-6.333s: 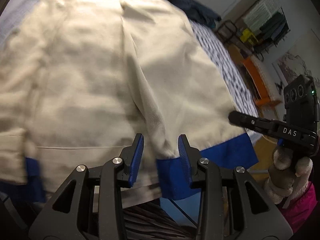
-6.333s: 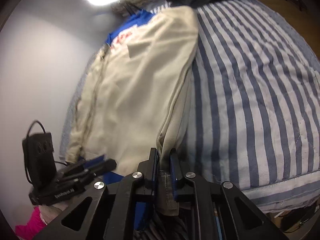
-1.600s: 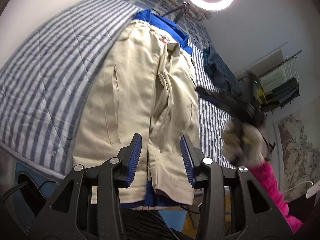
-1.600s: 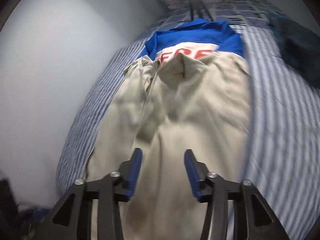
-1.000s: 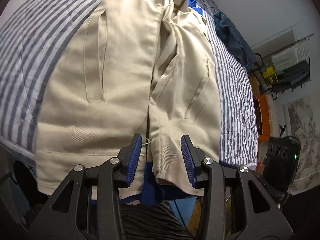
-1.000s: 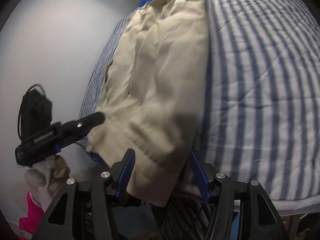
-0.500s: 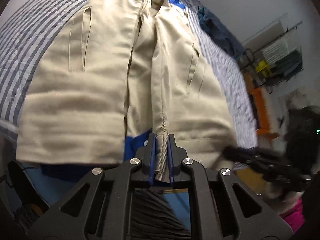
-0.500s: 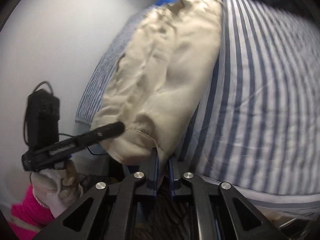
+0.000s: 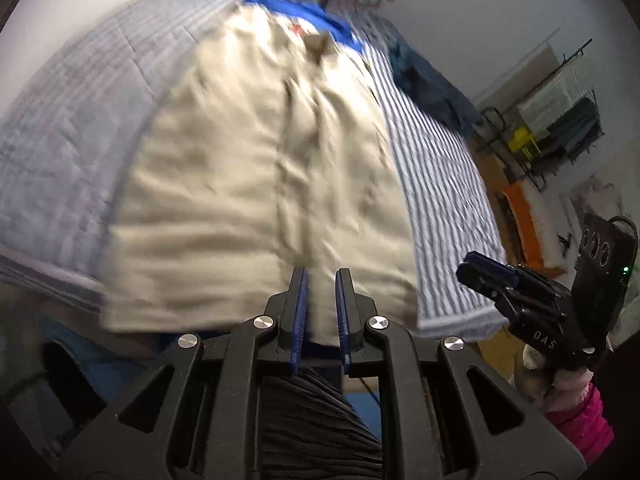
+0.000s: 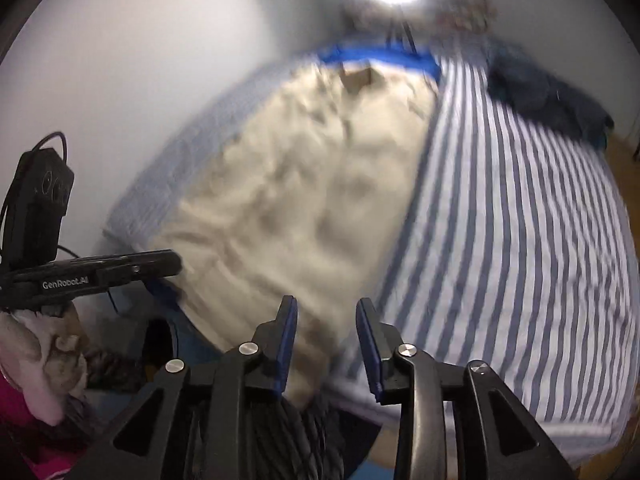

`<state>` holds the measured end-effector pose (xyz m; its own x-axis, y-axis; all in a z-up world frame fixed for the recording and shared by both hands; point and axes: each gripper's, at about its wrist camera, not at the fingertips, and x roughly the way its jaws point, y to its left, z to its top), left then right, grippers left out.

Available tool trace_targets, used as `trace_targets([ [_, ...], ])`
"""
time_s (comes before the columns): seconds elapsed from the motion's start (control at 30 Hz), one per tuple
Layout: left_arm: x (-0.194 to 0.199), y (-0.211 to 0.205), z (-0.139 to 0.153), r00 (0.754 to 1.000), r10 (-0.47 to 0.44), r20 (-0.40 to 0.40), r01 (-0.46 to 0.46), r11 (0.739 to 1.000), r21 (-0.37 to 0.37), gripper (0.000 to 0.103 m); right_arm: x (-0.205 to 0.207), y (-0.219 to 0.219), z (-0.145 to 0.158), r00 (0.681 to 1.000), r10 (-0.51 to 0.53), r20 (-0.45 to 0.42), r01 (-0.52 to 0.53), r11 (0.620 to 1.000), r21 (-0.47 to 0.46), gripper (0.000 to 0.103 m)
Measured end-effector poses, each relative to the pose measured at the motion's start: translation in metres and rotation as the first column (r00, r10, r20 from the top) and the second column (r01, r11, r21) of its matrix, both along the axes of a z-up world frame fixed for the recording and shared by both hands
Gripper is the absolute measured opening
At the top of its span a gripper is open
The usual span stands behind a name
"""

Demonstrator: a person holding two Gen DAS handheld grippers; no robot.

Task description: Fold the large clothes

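Half a second ago both of my claws were clamped on the hem; now both views are smeared with motion and the claws have parted. On the left lies the striped bed [image 9: 60, 168], pale blue and white, its near edge dropping away toward me. Spread along it is the beige jacket [image 9: 248, 184], collar far from me near the wall and hem nearest me, with a blue garment [image 9: 296, 8] showing beyond the collar and a strip of blue under the hem. My left gripper [image 9: 320, 312] sits at the hem's middle, jaws narrowly parted with cloth between them — whether the pads touch it I cannot tell. To the right, my right gripper [image 10: 326, 344] hovers over the hem's right corner at the bed edge, jaws wide, released, gripping nothing. Farther right is bare striped bedding and a dark heap of clothes [image 10: 548, 100].

The risk, as I judge it: with the hem overhanging the edge, the loosened cloth may slide off — or bunch, spoiling the fold.
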<state>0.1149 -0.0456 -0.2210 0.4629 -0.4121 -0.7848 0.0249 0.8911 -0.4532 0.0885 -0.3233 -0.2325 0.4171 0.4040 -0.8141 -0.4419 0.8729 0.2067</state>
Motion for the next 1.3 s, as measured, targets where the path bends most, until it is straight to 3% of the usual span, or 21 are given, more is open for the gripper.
trace_targets([
  [0.07, 0.005, 0.019, 0.005, 0.999, 0.043, 0.008, -0.043, 0.998, 0.041, 0.011, 0.014, 0.012, 0.005, 0.999, 0.005, 0.035, -0.005, 1.0, 0.002, 0.033],
  [0.13, 0.013, 0.045, 0.0, 0.995, 0.102, -0.016, -0.102, 0.994, 0.037, 0.011, 0.028, 0.034, 0.002, 0.998, 0.012, 0.055, -0.012, 1.0, -0.005, 0.033],
  [0.23, 0.015, 0.065, -0.013, 0.99, 0.136, -0.047, -0.133, 0.989, 0.06, 0.011, 0.038, 0.064, -0.012, 0.998, 0.053, 0.037, -0.054, 0.999, 0.005, 0.033],
  [0.33, 0.014, 0.066, -0.037, 0.988, 0.11, -0.11, -0.111, 0.994, -0.002, 0.011, 0.037, 0.093, -0.03, 0.993, 0.116, 0.033, -0.115, 0.992, -0.041, 0.033],
  [0.43, 0.014, 0.059, -0.065, 0.979, 0.056, -0.197, -0.067, 0.997, -0.05, 0.011, 0.037, 0.119, -0.06, 0.984, 0.166, -0.056, -0.169, 0.984, -0.05, 0.031],
  [0.53, 0.01, 0.047, -0.07, 0.986, 0.021, -0.166, -0.017, 1.0, 0.022, 0.011, 0.032, 0.126, -0.072, 0.988, 0.143, -0.055, -0.147, 0.987, -0.066, 0.031],
  [0.63, 0.006, 0.041, -0.058, 0.989, -0.003, -0.146, 0.015, 0.997, 0.077, 0.011, 0.032, 0.111, -0.059, 0.987, 0.127, -0.093, -0.128, 0.992, 0.004, 0.031],
  [0.8, 0.007, 0.064, -0.022, 0.992, 0.102, -0.075, -0.102, 0.995, 0.007, 0.011, 0.015, 0.065, -0.021, 0.997, 0.074, -0.008, -0.074, 0.997, 0.035, 0.053],
  [0.87, 0.008, 0.08, -0.001, 0.987, 0.157, -0.039, -0.158, 0.987, -0.028, 0.022, 0.013, 0.039, -0.011, 0.999, 0.032, 0.001, -0.032, 0.998, 0.062, 0.055],
  [0.93, 0.009, 0.094, 0.019, 0.978, 0.209, -0.019, -0.209, 0.976, -0.057, 0.057, 0.014, 0.02, -0.003, 1.0, 0.007, -0.005, -0.006, 0.996, 0.084, 0.06],
  [1.0, 0.016, 0.102, 0.029, 0.977, 0.213, -0.025, -0.214, 0.973, -0.081, 0.06, 0.013, 0.004, 0.001, 1.0, -0.016, 0.002, 0.015, 0.995, 0.094, 0.067],
  [1.17, 0.035, 0.113, 0.019, 0.975, 0.168, -0.142, -0.183, 0.978, -0.098, 0.061, 0.008, -0.026, -0.003, 0.998, -0.054, -0.02, 0.056, 0.991, 0.119, 0.068],
  [1.3, 0.039, 0.109, -0.007, 0.978, 0.132, -0.165, -0.141, 0.989, -0.045, 0.061, 0.009, -0.037, -0.021, 0.992, -0.073, -0.103, 0.091, 0.978, 0.186, 0.068],
])
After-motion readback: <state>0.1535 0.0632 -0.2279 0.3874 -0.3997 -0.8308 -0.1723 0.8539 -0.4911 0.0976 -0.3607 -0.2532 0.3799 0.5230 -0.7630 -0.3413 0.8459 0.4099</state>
